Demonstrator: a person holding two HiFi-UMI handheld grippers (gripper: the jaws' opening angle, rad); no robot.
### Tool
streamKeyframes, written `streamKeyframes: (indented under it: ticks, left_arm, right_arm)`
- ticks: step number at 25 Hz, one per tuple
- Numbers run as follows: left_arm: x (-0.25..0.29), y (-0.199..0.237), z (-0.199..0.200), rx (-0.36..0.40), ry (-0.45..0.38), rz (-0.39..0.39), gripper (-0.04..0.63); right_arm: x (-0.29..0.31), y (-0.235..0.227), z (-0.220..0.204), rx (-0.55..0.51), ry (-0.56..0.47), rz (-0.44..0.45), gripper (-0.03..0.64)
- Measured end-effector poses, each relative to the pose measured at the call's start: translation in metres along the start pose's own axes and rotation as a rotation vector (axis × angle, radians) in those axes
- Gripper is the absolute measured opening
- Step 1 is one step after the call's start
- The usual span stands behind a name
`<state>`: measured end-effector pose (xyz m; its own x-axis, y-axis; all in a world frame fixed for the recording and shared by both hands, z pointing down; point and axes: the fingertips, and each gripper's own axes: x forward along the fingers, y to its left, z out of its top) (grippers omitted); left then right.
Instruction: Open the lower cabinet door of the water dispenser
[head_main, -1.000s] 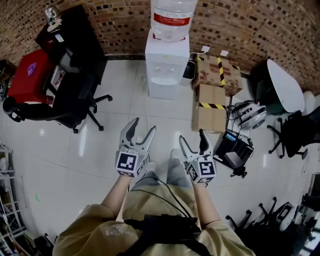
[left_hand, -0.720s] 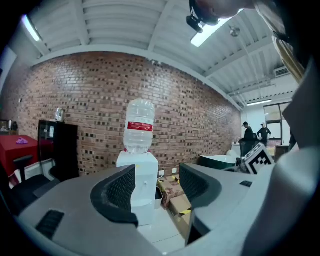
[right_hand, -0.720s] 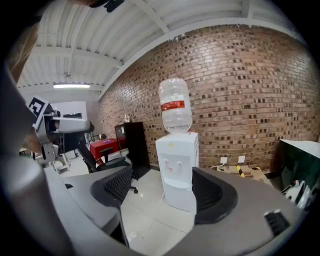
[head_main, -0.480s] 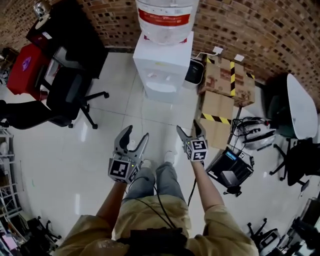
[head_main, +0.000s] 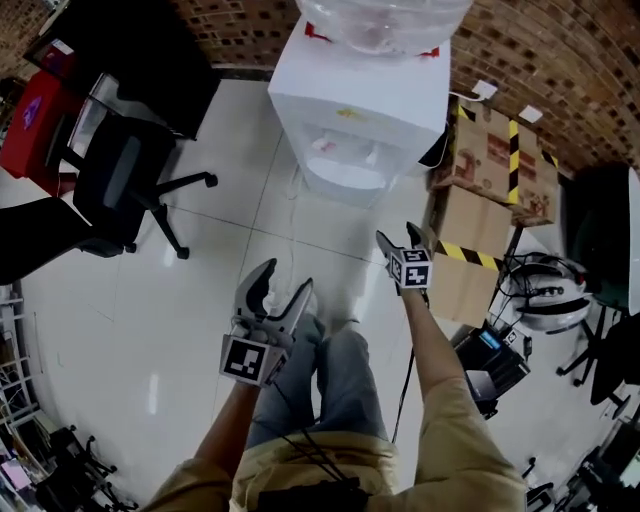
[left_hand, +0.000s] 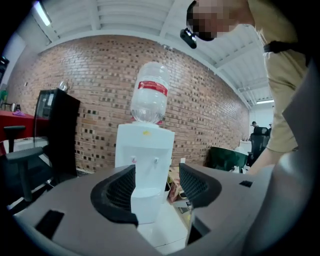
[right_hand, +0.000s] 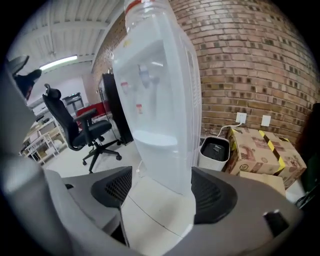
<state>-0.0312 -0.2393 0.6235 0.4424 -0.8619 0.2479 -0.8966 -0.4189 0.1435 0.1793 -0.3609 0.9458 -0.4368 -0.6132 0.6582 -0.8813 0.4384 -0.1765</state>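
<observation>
Brick wall (head_main: 545, 45) backs the scene, and the white water dispenser (head_main: 355, 110) stands against it on the pale tiled floor (head_main: 150, 330), with a clear bottle (head_main: 385, 18) upturned on top. Just beside the dispenser on its right sits a small black-topped bin (right_hand: 215, 149). Past that are stacked cardboard boxes (head_main: 495, 150) with yellow-and-black tape, and another taped box (head_main: 462, 275) lies nearer the person. To the dispenser's left stand a black cabinet (head_main: 135, 40) and a black office chair (head_main: 120, 180). A thin white cord (head_main: 291, 185) lies on the tiles by the dispenser's left side. Open tiles lie between the person's legs (head_main: 335, 375) and the dispenser's front.

The dispenser's lower front (left_hand: 148, 204), where the cabinet door is, shows below the taps in the left gripper view. It is too small there to make out a handle or an edge.

The left claw (head_main: 285, 277) is held out low over the tiles, well apart from the dispenser. Its jaws stand moderately wide with nothing between the pads. The right claw (head_main: 397, 234) reaches further forward, near the taped box and closer to the dispenser's right side. Its jaws are about half spread and closing, with nothing between them; the dispenser only looms beyond them, blurred.
</observation>
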Motion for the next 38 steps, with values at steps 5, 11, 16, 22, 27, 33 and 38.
streamKeyframes:
  ticks: [5,11,16,22,27,33,38]
  left_arm:
    - [0.031,0.048,-0.051,0.009,-0.026,0.025,0.256]
    - [0.064,0.102,-0.102,0.085,-0.053,0.062,0.256]
    - [0.079,0.101,-0.119,0.076,-0.045,0.047,0.256]
    - [0.084,0.094,-0.108,0.055,-0.054,0.040,0.256]
    - [0.076,0.085,-0.095,0.030,-0.023,0.037,0.256]
    - [0.046,0.074,-0.076,-0.043,0.029,0.064,0.256]
    - [0.007,0.085,-0.088,-0.058,0.067,0.124,0.256]
  right_arm:
    - [0.108,-0.038,-0.032,-0.088,0.078,-0.016,0.377]
    - [0.182,-0.064,-0.018,-0.065,0.003,-0.002,0.367]
    - [0.185,-0.074,-0.017,-0.045,-0.043,-0.023,0.314]
    - [0.164,-0.054,-0.038,-0.033,-0.002,-0.048,0.230]
    - [0.126,-0.008,-0.068,-0.015,0.054,0.031,0.147]
    - [0.105,0.068,-0.108,0.084,0.108,0.079,0.147]
    - [0.105,0.176,-0.127,0.119,0.168,0.213,0.148]
